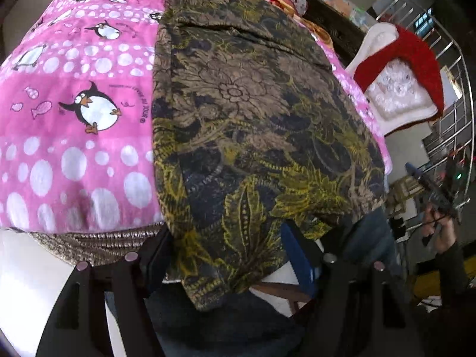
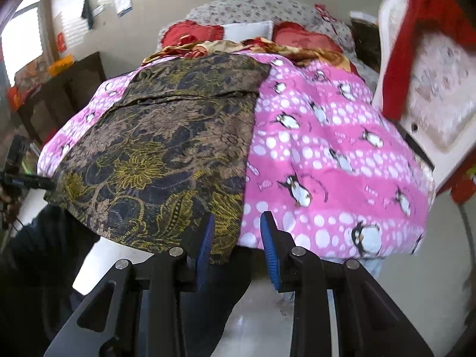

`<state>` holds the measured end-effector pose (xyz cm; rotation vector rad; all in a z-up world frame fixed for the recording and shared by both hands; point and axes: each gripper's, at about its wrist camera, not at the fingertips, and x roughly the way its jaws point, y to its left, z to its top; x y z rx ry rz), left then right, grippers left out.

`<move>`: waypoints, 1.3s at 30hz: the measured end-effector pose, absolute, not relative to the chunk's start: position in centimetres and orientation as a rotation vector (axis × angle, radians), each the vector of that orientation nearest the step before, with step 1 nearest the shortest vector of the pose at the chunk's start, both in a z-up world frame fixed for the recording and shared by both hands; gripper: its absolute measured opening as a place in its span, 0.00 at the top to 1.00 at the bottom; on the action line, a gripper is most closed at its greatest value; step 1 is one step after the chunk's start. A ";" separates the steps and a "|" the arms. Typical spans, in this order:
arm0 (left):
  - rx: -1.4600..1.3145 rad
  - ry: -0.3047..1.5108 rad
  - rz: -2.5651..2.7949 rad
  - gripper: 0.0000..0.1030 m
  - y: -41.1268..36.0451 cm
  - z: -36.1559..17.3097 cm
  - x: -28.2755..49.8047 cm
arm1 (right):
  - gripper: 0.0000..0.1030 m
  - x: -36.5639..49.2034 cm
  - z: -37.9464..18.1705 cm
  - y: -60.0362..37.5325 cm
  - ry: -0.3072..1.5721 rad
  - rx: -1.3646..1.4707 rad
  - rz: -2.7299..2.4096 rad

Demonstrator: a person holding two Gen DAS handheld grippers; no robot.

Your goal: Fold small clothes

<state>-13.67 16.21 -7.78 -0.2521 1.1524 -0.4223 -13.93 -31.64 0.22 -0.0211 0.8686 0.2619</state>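
So the brown-and-yellow floral garment [image 2: 166,154] was lying spread flat on the pink penguin blanket [image 2: 327,160], long axis running from the near edge of the bed up toward the red pillows [image 2: 190,34], with its near hem drooping over the edge. The right gripper [image 2: 238,238] sat right at the garment's near right corner, jaws partly spread and nothing pinched. The corner lay just beside the left blue pad, not between the two. The left gripper [image 1: 226,255] was spread wide with the hanging hem draped between its fingers, but I couldn't see the pads pressing on it, so I'd call that not gripped yet. Both tools were at the near hem, so my guess is the fold goes away from the person, hem up toward the pillows. The right wrist view showed the whole cloth plus the left gripper at the far corner; the left wrist view showed the right gripper [image 1: 428,184] off to the side, well clear of the cloth there.
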 end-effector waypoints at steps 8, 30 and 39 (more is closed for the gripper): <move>-0.365 1.140 -0.359 0.88 19.2 -8.6 -13.5 | 0.62 -13.5 -2.7 -32.7 0.926 0.119 0.391; -0.328 1.107 -0.404 0.92 18.7 -7.6 -14.3 | 0.60 -8.2 -8.2 -33.9 1.022 0.375 0.771; -0.339 1.115 -0.382 0.92 19.0 -7.9 -14.4 | 0.68 -8.1 -8.9 -32.3 1.059 0.301 0.823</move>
